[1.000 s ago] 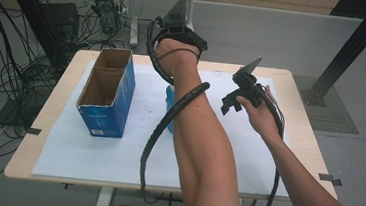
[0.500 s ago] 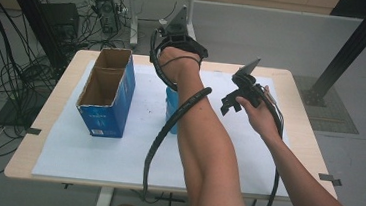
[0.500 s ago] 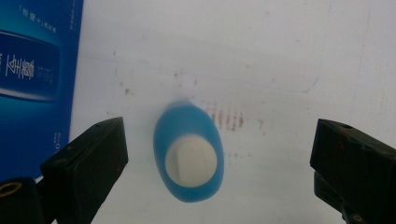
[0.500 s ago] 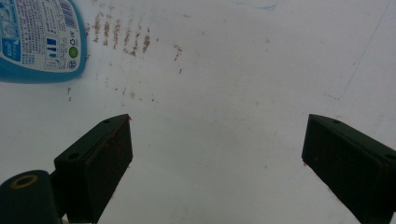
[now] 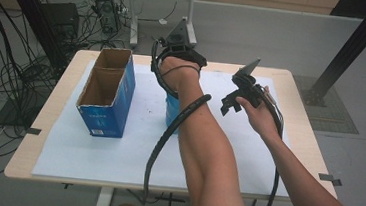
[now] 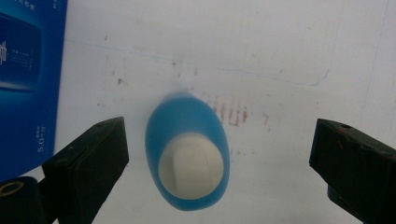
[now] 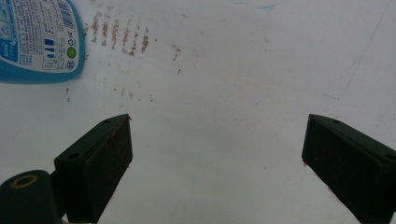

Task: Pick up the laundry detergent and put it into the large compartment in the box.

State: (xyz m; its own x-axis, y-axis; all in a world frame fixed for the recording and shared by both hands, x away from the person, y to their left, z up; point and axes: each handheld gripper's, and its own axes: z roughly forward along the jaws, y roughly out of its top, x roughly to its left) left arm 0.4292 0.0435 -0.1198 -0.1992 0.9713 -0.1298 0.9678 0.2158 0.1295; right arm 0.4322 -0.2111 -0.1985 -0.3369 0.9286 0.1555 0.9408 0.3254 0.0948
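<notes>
The left gripper (image 5: pixel 177 57) is held above the white sheet (image 5: pixel 117 147) with its jaws pointing straight down, and it is released: in the left gripper view the two black jaws are seen wide apart, with nothing pressed by them. Directly below this gripper, between the two jaws but apart from both, a blue bottle (image 6: pixel 187 149) with a white cap (image 6: pixel 190 164) is seen standing upright on the sheet, so that its top is looked at from above. The bottle is placed a little nearer to the left jaw than to the right one. In the high view only a small blue part of the bottle (image 5: pixel 171 109) is visible under the left wrist. To the left of the left jaw, a blue cardboard box (image 6: pixel 25 79) is seen; in the high view it is shown open at the top, standing well apart from the bottle.

The right gripper (image 5: pixel 240 90) is held to the right of the bottle and above the sheet, and it is released as well: its jaws are seen wide apart in the right gripper view, with only the stained white sheet between them. The labelled side of the bottle (image 7: pixel 39 39) is seen far to the upper left of its left jaw, not touched by it.
</notes>
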